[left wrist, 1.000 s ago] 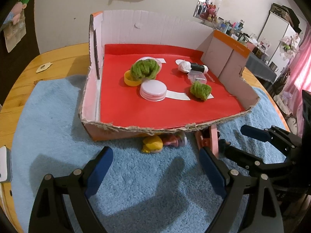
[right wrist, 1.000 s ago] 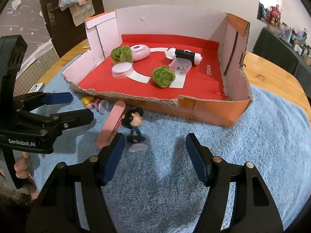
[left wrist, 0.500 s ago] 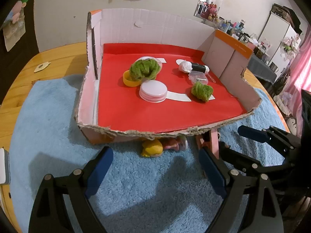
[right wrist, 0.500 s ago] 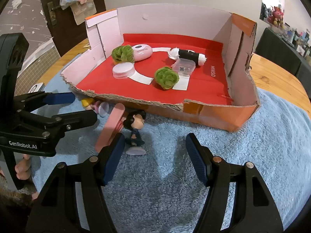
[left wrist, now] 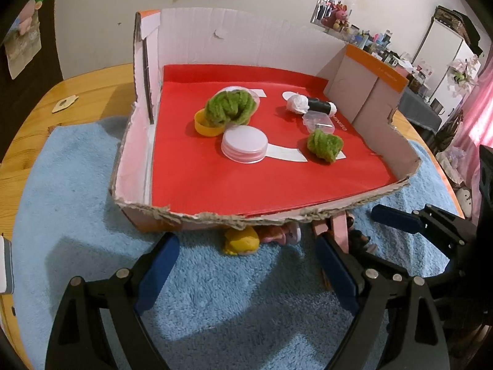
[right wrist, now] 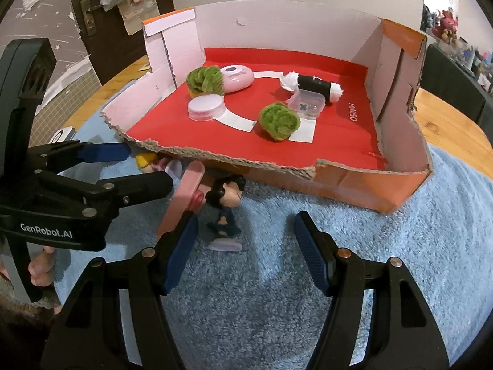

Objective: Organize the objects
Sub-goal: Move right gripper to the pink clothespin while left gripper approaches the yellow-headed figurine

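Partly done. Torn cardboard box with red floor on blue fleece towel already holds green fuzzy balls, pink lid, clear case. Left outside by front edge, left to right: yellow-haired toy, pink flat stick, dark-haired figurine. Left gripper fingers wide apart, empty; right gripper fingers part open, empty, near figurine.

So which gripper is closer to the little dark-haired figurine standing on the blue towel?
Right. The right gripper is open just behind the dark-haired figurine, which stands by its left finger. The left gripper, also open, sits off to the side, past the pink stick.

Torn corrugated cardboard box on fluffy blue cloth, wooden table.
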`<move>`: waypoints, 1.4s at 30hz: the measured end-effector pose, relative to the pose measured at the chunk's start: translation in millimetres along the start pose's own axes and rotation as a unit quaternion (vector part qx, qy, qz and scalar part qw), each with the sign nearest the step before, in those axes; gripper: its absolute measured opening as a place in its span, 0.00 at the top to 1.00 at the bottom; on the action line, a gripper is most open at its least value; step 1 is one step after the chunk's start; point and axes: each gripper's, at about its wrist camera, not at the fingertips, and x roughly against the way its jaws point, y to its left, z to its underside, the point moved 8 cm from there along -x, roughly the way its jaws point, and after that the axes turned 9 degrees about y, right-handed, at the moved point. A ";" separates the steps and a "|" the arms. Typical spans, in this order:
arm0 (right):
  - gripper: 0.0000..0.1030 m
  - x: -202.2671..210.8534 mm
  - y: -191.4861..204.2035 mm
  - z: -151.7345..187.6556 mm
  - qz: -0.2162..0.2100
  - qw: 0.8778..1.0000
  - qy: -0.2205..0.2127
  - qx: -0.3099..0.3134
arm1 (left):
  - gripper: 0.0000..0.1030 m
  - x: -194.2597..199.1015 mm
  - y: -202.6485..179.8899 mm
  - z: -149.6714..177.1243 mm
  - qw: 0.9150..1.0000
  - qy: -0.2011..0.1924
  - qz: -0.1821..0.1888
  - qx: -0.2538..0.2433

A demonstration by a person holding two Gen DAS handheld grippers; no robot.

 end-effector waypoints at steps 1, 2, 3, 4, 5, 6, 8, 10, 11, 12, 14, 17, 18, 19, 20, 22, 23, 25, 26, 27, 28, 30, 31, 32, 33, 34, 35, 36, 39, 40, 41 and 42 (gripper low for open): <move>0.38 -0.6 0.2 -1.0 0.000 1.000 0.000 0.001 | 0.11 0.0 0.1 0.1 1.000 0.000 -0.001 0.000; 0.38 -0.8 0.5 -1.5 0.001 1.000 -0.001 0.002 | 0.11 0.1 0.0 0.4 1.000 0.000 -0.002 -0.001; 0.38 -1.2 0.9 -1.9 0.001 1.000 -0.001 0.002 | 0.11 0.0 0.0 0.5 1.000 0.000 -0.002 -0.002; 0.38 -1.4 1.4 -2.4 0.001 1.000 -0.002 0.003 | 0.11 0.4 0.1 0.7 1.000 -0.001 -0.003 -0.001; 0.38 -1.6 1.5 -2.3 0.002 1.000 -0.001 0.003 | 0.11 0.7 0.1 1.1 1.000 -0.001 -0.002 -0.001; 0.39 -1.9 2.0 -2.9 0.002 1.000 -0.002 0.004 | 0.11 0.6 0.0 0.9 1.000 -0.001 -0.002 0.000; 0.41 -2.6 2.8 -3.4 0.001 1.000 -0.001 0.005 | 0.11 0.6 0.1 0.9 1.000 -0.001 -0.001 0.001; 0.41 -3.5 3.0 -5.1 0.003 1.000 -0.001 0.005 | 0.11 0.3 0.2 0.8 1.000 -0.003 -0.002 0.003; 0.41 -3.5 3.1 -5.4 0.003 1.000 -0.001 0.005 | 0.11 0.3 0.0 0.8 1.000 -0.003 -0.003 0.003; 0.41 -3.4 3.1 -5.8 0.003 1.000 -0.001 0.005 | 0.11 0.2 0.0 0.8 1.000 -0.003 -0.004 0.002; 0.41 -3.6 2.7 -6.4 0.003 1.000 -0.001 0.004 | 0.11 -0.5 -0.3 0.5 1.000 -0.005 -0.008 0.000; 0.41 -3.3 2.6 -6.2 0.003 1.000 -0.001 0.004 | 0.11 0.0 -0.9 0.7 1.000 -0.006 -0.007 0.000; 0.41 -2.6 2.8 -6.0 0.001 1.000 -0.002 0.002 | 0.11 0.0 -0.4 0.5 1.000 -0.006 -0.005 0.002; 0.41 -1.0 3.2 -5.7 -0.001 1.000 -0.004 0.001 | 0.12 0.1 0.0 0.4 1.000 -0.006 -0.003 0.003; 0.41 0.7 3.2 -5.6 -0.002 1.000 -0.006 0.000 | 0.14 0.4 0.5 0.4 1.000 -0.007 0.000 0.003; 0.41 3.7 3.9 -5.3 -0.003 1.000 -0.010 -0.001 | 0.18 0.7 3.0 0.1 1.000 -0.007 -0.002 0.000; 0.41 5.4 4.7 -4.9 -0.004 1.000 -0.012 -0.001 | 0.21 1.1 4.2 0.4 1.000 -0.007 -0.003 -0.001; 0.41 8.7 6.6 -4.2 -0.006 1.000 -0.015 0.000 | 0.24 2.2 6.4 0.8 1.000 -0.007 -0.005 -0.002; 0.41 9.8 7.5 -4.0 -0.008 1.000 -0.017 0.000 | 0.26 2.5 7.3 0.9 1.000 -0.007 -0.005 -0.002; 0.41 10.7 8.9 -4.1 -0.011 1.000 -0.018 0.000 | 0.26 2.9 8.5 1.0 1.000 -0.007 -0.007 -0.001; 0.41 11.7 11.1 -4.1 -0.015 1.000 -0.020 -0.001 | 0.27 2.9 8.8 1.0 1.000 -0.007 -0.008 -0.001; 0.41 13.6 15.8 -3.8 -0.023 0.999 -0.022 0.001 | 0.28 3.2 9.7 1.5 1.000 -0.008 -0.011 -0.001; 0.41 14.6 19.1 -3.8 -0.027 0.999 -0.023 0.003 | 0.28 3.7 9.9 1.9 1.000 -0.008 -0.011 -0.001; 0.41 15.4 21.7 -3.2 -0.031 0.999 -0.023 0.004 | 0.28 3.8 10.4 2.0 1.000 -0.008 -0.012 -0.001; 0.41 15.7 24.5 -2.2 -0.036 0.999 -0.023 0.005 | 0.28 4.3 10.3 2.6 1.000 -0.008 -0.011 -0.001; 0.43 16.5 27.4 -1.2 -0.043 0.999 -0.023 0.006 | 0.29 4.4 10.1 2.7 1.000 -0.008 -0.011 -0.001; 0.43 15.9 30.1 -0.2 -0.046 0.999 -0.020 0.007 | 0.31 4.6 10.5 3.2 1.000 -0.009 -0.009 -0.001; 0.43 15.3 32.1 0.6 -0.049 0.999 -0.019 0.009 | 0.31 5.0 11.0 3.8 1.000 -0.008 -0.006 -0.003; 0.44 16.4 37.0 1.3 -0.064 0.998 -0.022 0.008 | 0.37 8.1 15.2 5.5 1.000 -0.008 0.006 -0.002; 0.44 16.8 38.3 0.8 -0.069 0.997 -0.021 0.009 | 0.38 8.5 16.1 5.7 1.000 -0.008 0.010 -0.002; 0.44 16.5 40.1 0.3 -0.078 0.997 -0.020 0.009 | 0.38 8.7 16.7 5.7 1.000 -0.007 0.015 -0.003; 0.44 16.2 41.5 0.4 -0.083 0.996 -0.018 0.009 | 0.38 9.1 16.8 5.4 1.000 -0.007 0.019 -0.003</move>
